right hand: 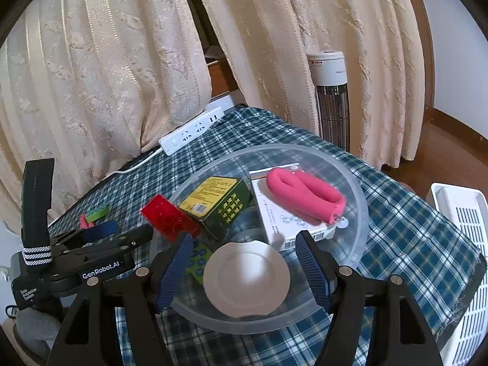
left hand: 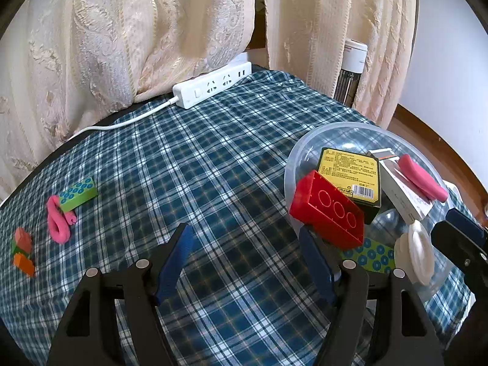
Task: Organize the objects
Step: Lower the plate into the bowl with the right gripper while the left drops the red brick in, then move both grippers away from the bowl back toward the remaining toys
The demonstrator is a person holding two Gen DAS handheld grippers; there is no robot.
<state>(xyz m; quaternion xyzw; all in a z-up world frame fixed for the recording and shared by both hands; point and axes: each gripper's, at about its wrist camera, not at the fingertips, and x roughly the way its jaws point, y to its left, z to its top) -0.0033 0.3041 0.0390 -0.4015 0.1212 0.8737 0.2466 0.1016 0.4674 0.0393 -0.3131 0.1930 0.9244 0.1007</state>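
A clear plastic bowl [left hand: 292,164] [right hand: 350,177] sits on the plaid cloth at the right. It holds a red brick [left hand: 329,213] [right hand: 170,216], a yellow-green box [left hand: 350,172] [right hand: 219,201], a white box [right hand: 283,222], a pink foam piece [left hand: 422,177] [right hand: 302,193], a white lid [left hand: 416,254] [right hand: 247,277] and a green dotted block [left hand: 370,256]. My left gripper [left hand: 247,241] is open and empty, just left of the bowl. My right gripper [right hand: 244,244] is open above the lid. On the cloth at left lie a green dotted block [left hand: 77,193], a pink foam piece [left hand: 58,221] and small orange-green bricks [left hand: 23,251].
A white power strip [left hand: 213,85] [right hand: 192,131] with its cable lies at the table's far edge against cream curtains. A tower heater [right hand: 331,97] stands behind the table. A white slotted basket [right hand: 460,244] sits at the right edge.
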